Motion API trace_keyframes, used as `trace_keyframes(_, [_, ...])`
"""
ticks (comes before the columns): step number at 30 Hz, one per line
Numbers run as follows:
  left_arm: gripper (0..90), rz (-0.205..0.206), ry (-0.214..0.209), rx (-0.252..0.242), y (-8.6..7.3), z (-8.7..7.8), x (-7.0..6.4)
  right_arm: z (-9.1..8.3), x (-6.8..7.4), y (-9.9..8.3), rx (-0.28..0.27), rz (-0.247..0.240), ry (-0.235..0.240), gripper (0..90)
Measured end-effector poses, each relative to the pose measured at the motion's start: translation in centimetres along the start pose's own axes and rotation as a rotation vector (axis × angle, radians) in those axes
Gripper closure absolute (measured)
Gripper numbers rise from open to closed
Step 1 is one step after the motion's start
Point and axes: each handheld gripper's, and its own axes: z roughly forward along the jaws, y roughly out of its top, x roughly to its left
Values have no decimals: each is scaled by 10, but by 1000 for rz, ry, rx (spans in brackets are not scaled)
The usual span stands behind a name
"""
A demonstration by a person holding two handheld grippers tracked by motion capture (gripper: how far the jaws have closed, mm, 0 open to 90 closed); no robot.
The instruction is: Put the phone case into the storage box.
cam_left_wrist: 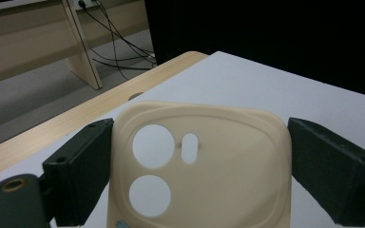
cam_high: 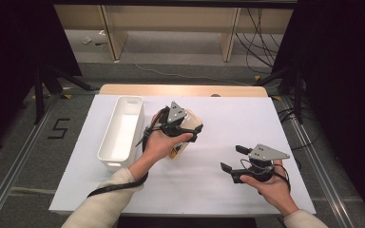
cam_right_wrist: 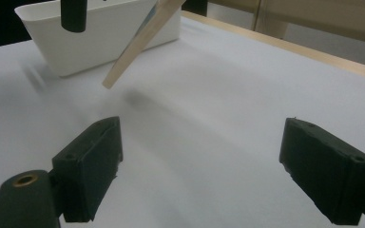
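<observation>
My left tool (cam_left_wrist: 195, 161) clamps the beige phone case (cam_left_wrist: 204, 161) by its sides at frame centre, lifted clear to reach the white bin (cam_high: 120, 133); right tool (cam_high: 233, 159) spread, idle, lower right.

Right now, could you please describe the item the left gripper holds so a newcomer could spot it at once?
On the white table, just right of the long white bin, the left gripper clamps a cream phone case. Its two round camera holes and small oval slot mark it out.
</observation>
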Motion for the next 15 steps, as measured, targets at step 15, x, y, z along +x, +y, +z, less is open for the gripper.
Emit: trace_keyframes(15, [112, -2, 32, -27, 8, -15, 7, -1, 0, 1, -12, 6, -9, 153])
